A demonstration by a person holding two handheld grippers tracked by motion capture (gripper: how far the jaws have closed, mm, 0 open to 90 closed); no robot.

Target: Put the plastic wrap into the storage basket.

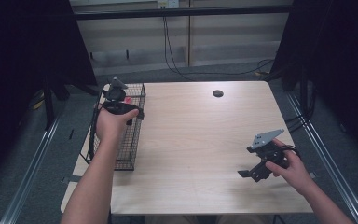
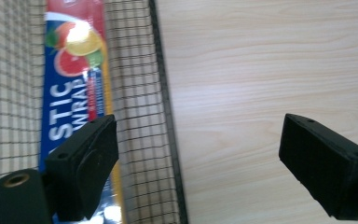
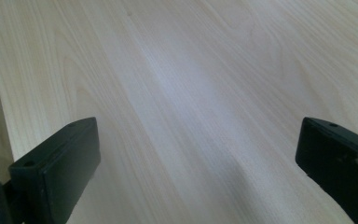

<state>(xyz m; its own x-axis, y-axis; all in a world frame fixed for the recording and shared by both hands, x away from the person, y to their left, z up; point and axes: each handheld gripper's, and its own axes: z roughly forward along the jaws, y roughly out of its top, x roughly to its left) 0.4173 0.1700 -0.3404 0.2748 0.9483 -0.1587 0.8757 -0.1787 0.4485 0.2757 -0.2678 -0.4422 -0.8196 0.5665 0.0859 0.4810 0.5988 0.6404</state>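
Note:
A long blue and red box of plastic wrap (image 2: 77, 88) lies inside a black wire basket (image 1: 133, 135) at the table's left edge; a bit of its red end (image 1: 127, 99) peeks past my hand. My left gripper (image 1: 137, 113) hovers over the basket's right rim, pointing down. Its jaws stand wide apart with nothing between them (image 2: 200, 163); one straddles the basket, the other is over bare table. My right gripper (image 1: 248, 173) rests low over the table near the front right, held in the person's hand. It is open and empty (image 3: 196, 168).
The light wood table (image 1: 200, 140) carries a round black cable grommet (image 1: 218, 93) near its far edge. Cables hang down the wall behind. Dark curtains close both sides.

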